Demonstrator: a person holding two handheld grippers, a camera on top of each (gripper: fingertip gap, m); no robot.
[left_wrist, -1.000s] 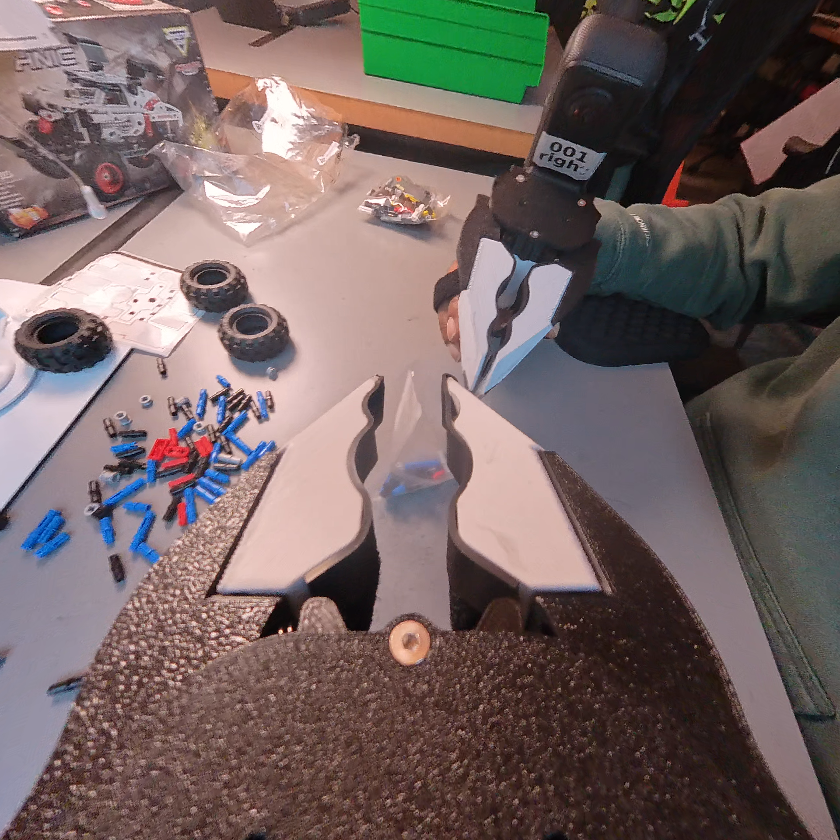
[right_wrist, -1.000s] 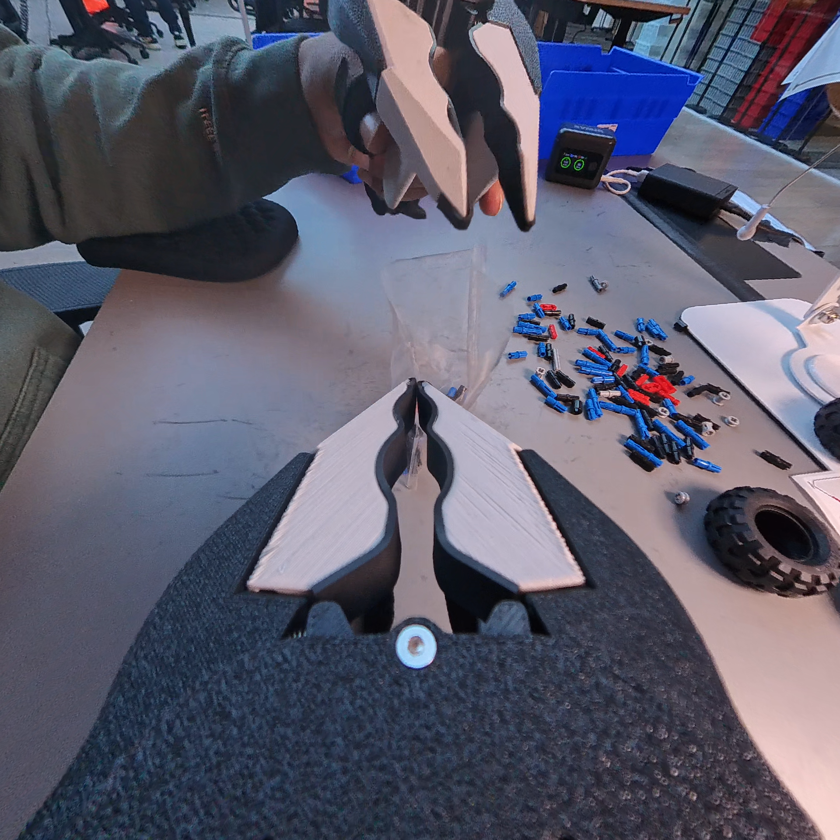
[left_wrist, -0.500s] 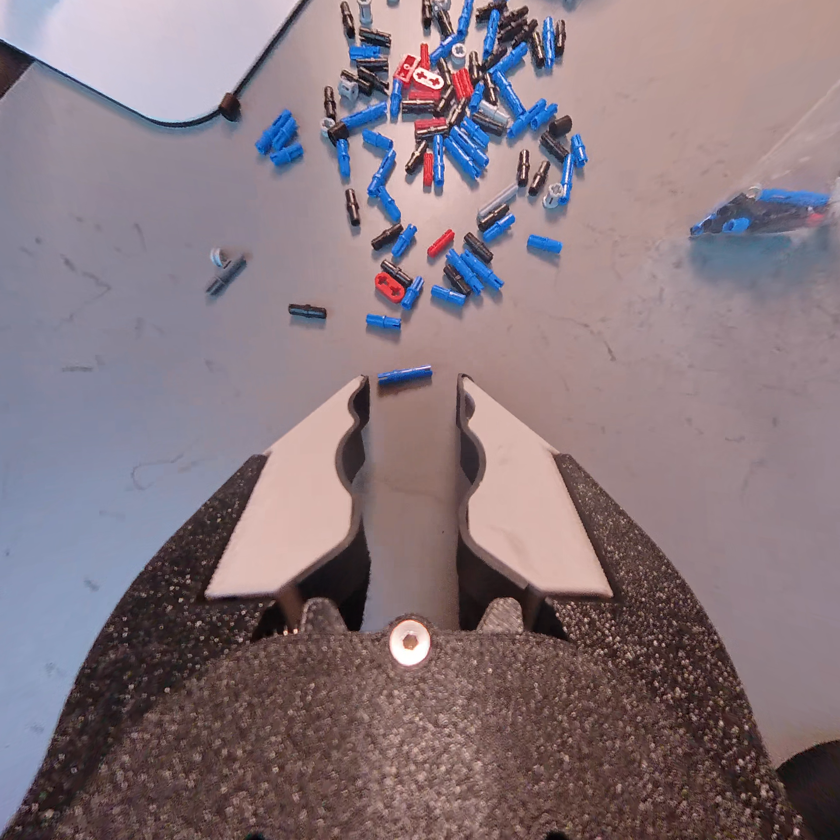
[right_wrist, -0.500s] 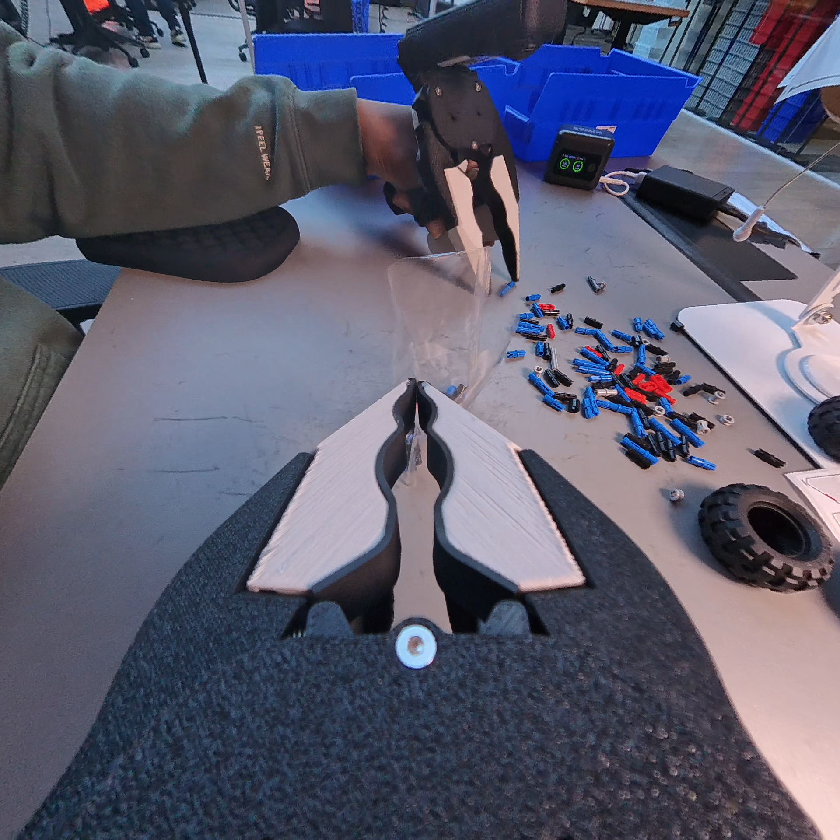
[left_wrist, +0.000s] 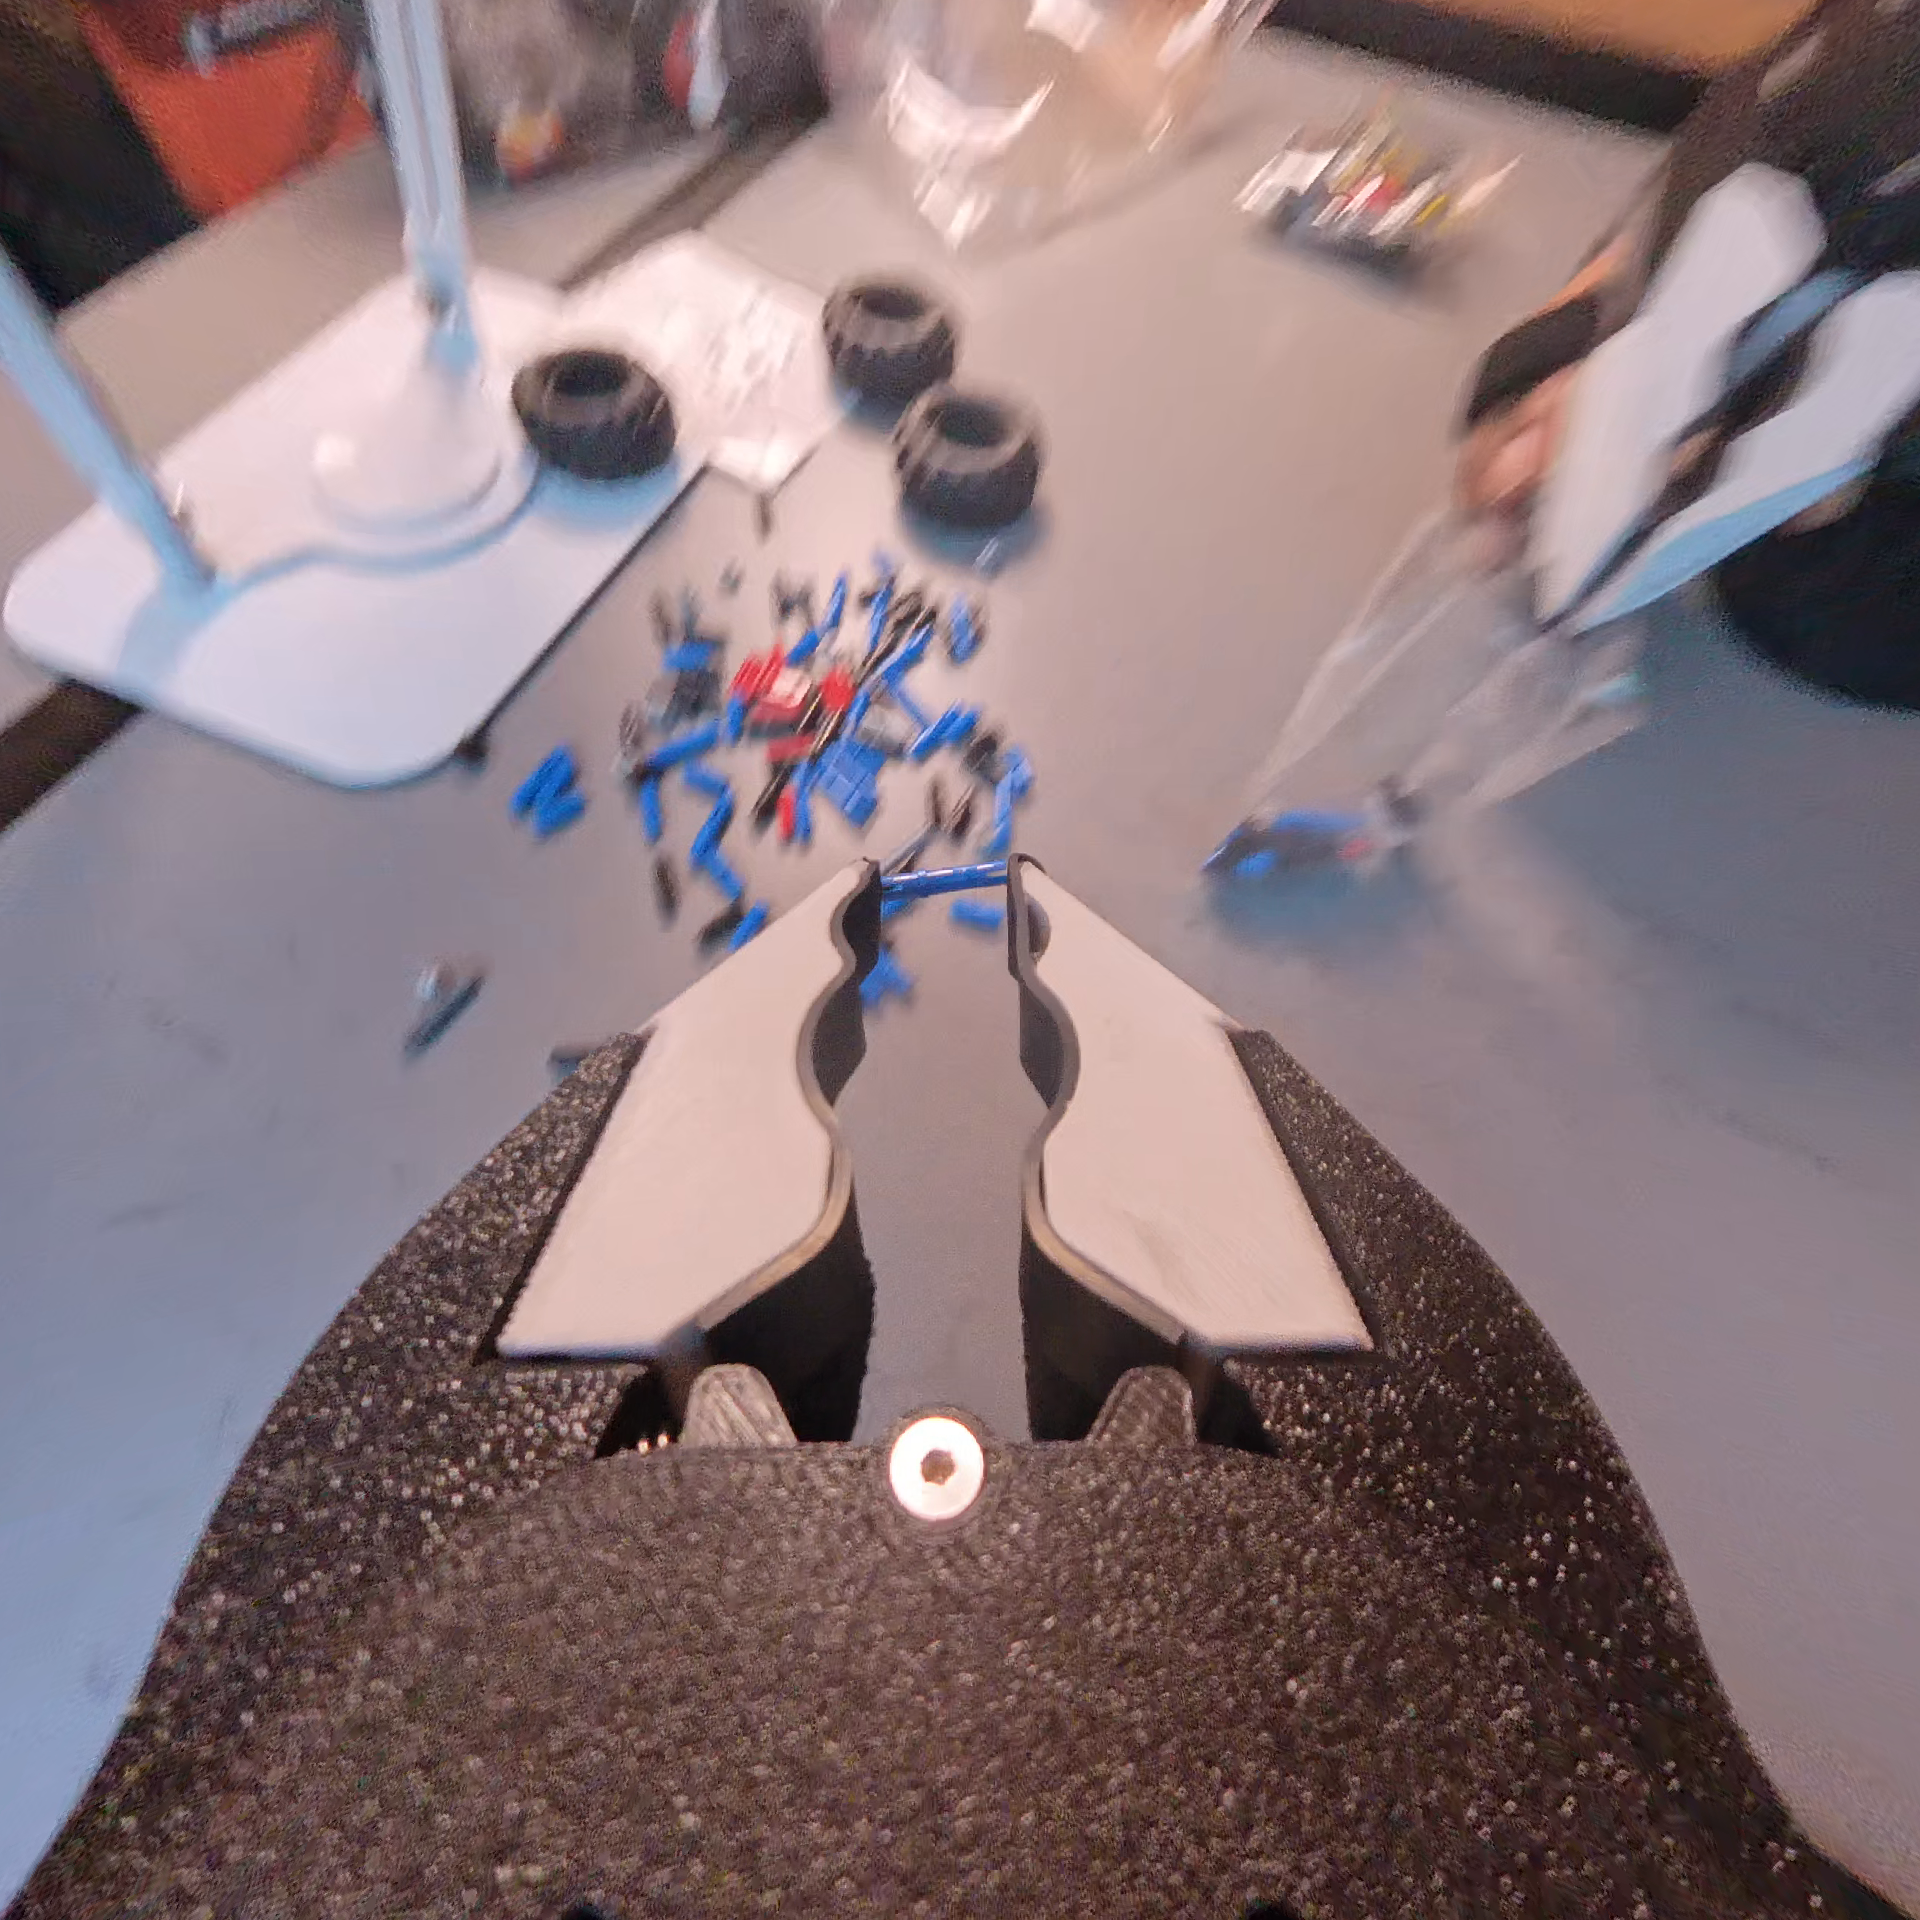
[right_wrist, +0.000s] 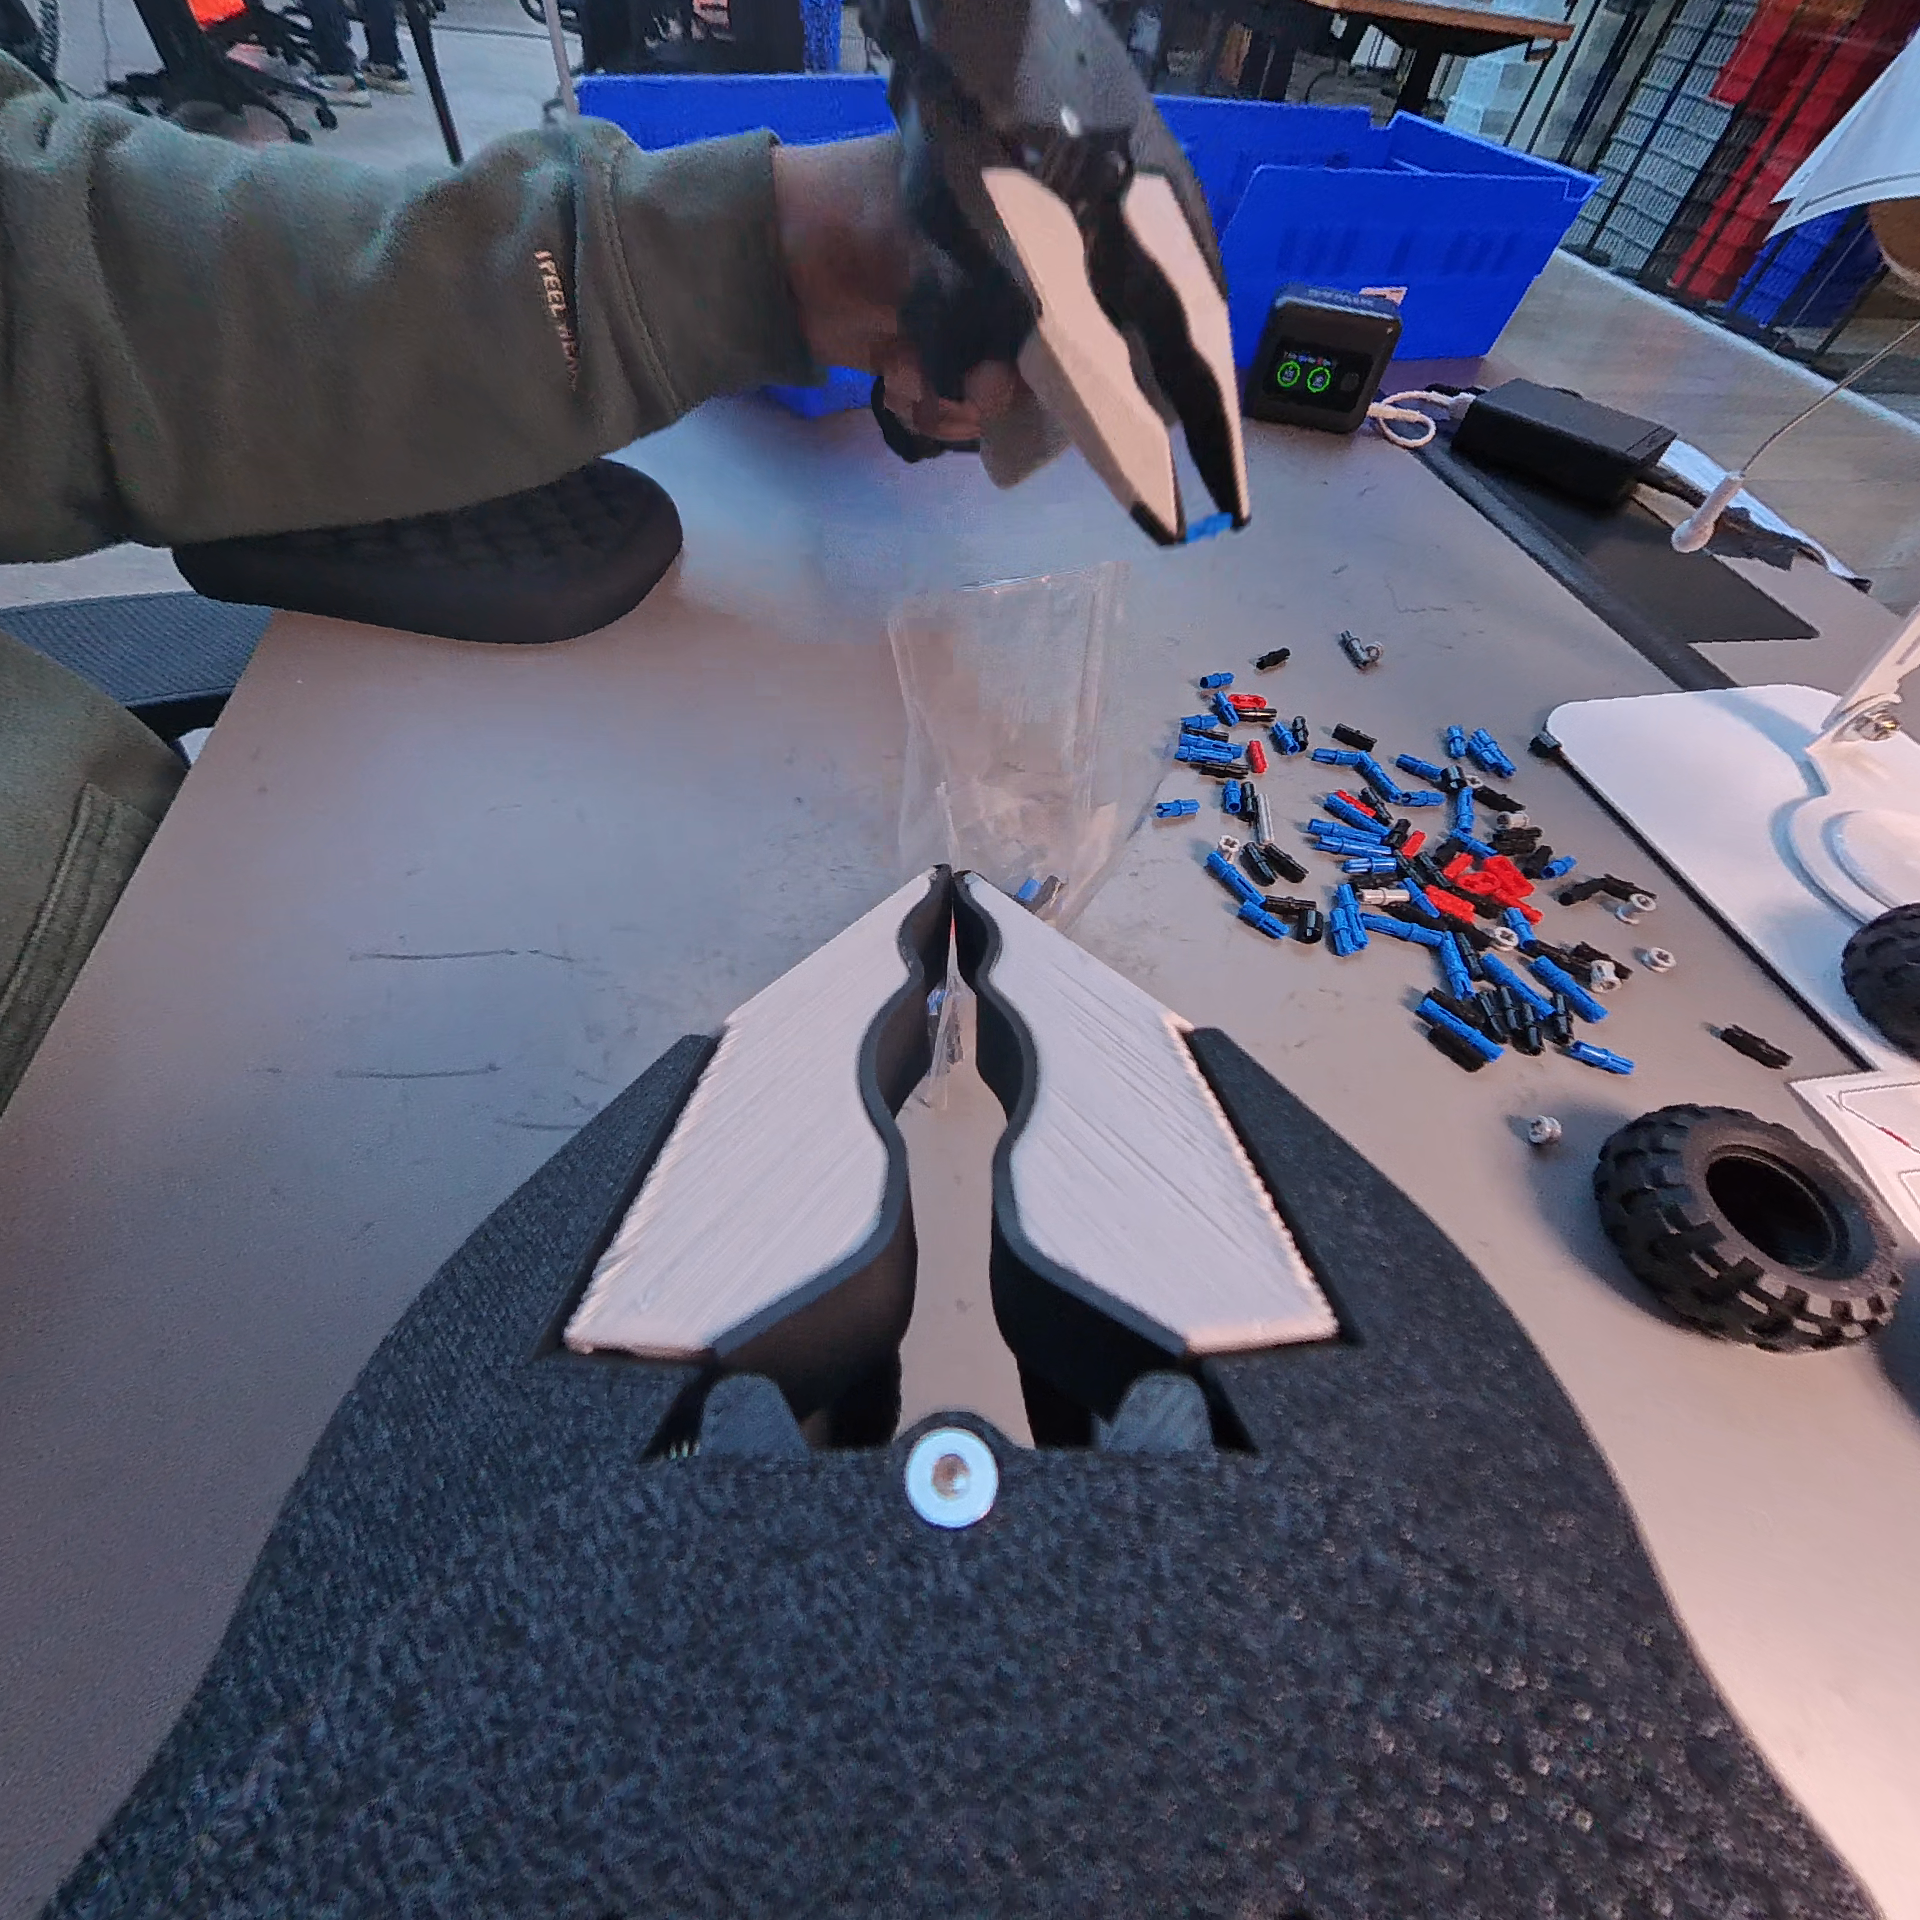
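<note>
The left gripper (left_wrist: 943, 875), its smooth grey fingers wavy-edged and set in a pebbled black body, is clenched on a slim blue pin (left_wrist: 943, 875) held crosswise between the fingertips, raised above the grey table (left_wrist: 1351, 1143). Half a second ago that pin lay on the table just ahead of parted jaws pointing straight down; now the tongs are lifted and tilted forward, and the left wrist view is smeared by motion. The right gripper (right_wrist: 951, 883) is pinched tight on the crumpled edge of a clear plastic bag (right_wrist: 1008, 727), whose film stands up from the table with a few pins at its bottom; its grip matches the earlier frame. In the right wrist view the left gripper hangs above and just beyond the bag's open top, the pin a blue spot at its tips. A scatter of small blue, black and red pins (right_wrist: 1423, 873) lies right of the bag, near a knobbly black tyre (right_wrist: 1745, 1226) and a white flat stand base (right_wrist: 1683, 790).
</note>
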